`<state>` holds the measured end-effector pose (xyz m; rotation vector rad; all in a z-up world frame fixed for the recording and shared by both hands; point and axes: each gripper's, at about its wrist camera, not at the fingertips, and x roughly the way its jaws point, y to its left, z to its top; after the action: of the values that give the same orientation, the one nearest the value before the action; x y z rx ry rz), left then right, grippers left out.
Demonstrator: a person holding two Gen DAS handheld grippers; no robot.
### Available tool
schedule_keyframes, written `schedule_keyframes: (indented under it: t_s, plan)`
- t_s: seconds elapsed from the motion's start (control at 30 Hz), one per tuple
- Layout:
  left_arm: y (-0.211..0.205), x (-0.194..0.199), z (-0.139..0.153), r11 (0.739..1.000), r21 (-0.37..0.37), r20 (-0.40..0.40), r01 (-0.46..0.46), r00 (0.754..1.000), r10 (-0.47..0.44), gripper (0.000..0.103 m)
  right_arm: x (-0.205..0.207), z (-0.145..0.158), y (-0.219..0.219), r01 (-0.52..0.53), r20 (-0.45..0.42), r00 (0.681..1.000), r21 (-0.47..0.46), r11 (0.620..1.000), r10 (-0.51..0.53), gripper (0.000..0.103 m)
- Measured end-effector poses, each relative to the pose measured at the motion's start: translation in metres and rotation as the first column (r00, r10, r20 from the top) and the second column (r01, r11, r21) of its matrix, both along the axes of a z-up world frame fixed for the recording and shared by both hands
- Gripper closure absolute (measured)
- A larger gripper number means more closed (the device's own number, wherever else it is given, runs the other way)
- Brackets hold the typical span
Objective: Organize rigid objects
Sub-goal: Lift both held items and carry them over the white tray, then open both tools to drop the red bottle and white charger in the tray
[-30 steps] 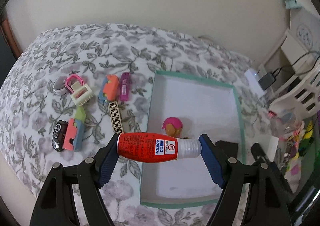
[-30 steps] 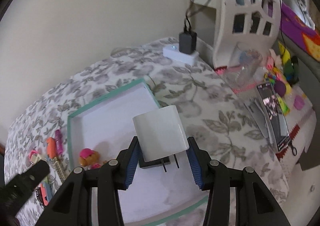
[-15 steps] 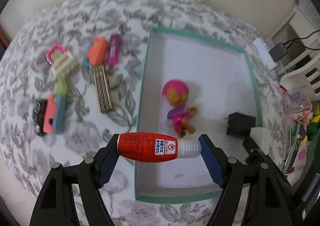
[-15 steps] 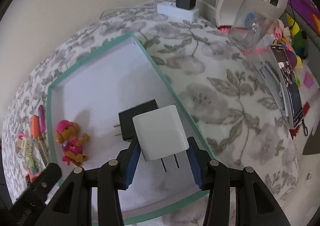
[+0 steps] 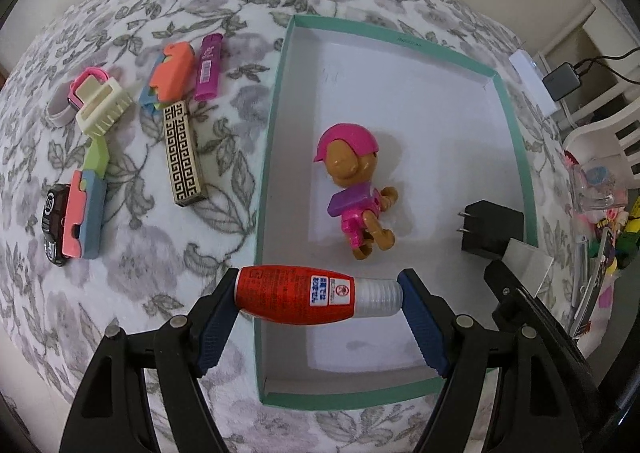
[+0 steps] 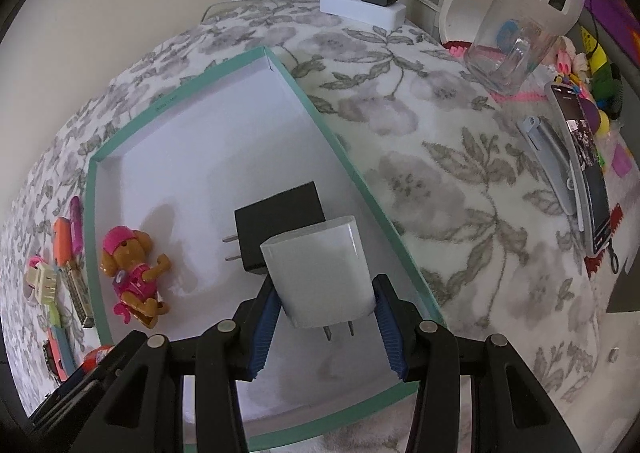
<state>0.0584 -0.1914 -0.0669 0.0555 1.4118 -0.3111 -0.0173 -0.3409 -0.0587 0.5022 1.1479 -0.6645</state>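
**Both grippers carry items over the teal-rimmed box**

The left gripper (image 5: 318,295) pinches a red-labelled bottle (image 5: 296,294) end to end, lying crosswise over the near left wall of the box (image 5: 516,125). The right gripper (image 6: 324,317) clamps a white plug adapter (image 6: 320,269), prongs toward the camera, above the box floor. Inside lie a toy dog with a pink helmet (image 5: 356,189) and a black plug adapter (image 5: 490,229). Small colourful objects, among them a patterned bar (image 5: 182,155), rest on the floral cloth (image 5: 160,249) left of the box.
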Motion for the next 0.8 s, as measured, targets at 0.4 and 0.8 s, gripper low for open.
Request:
schedule_keyframes:
  t_s: [0.4, 0.8]
  plan:
    - [0.004, 0.001, -0.001, 1.0, -0.005, -0.019, -0.005, 1.0, 0.005, 0.023, 0.001, 0.008, 0.002, -0.006, 0.038, 0.999, -0.017, 1.0, 0.007, 0.053]
    - [0.006, 0.004, 0.021, 0.998, -0.051, 0.026, -0.028, 0.999, 0.03, 0.022, 0.0, 0.032, 0.004, 0.004, 0.126, 0.992, -0.072, 0.997, 0.005, 0.053]
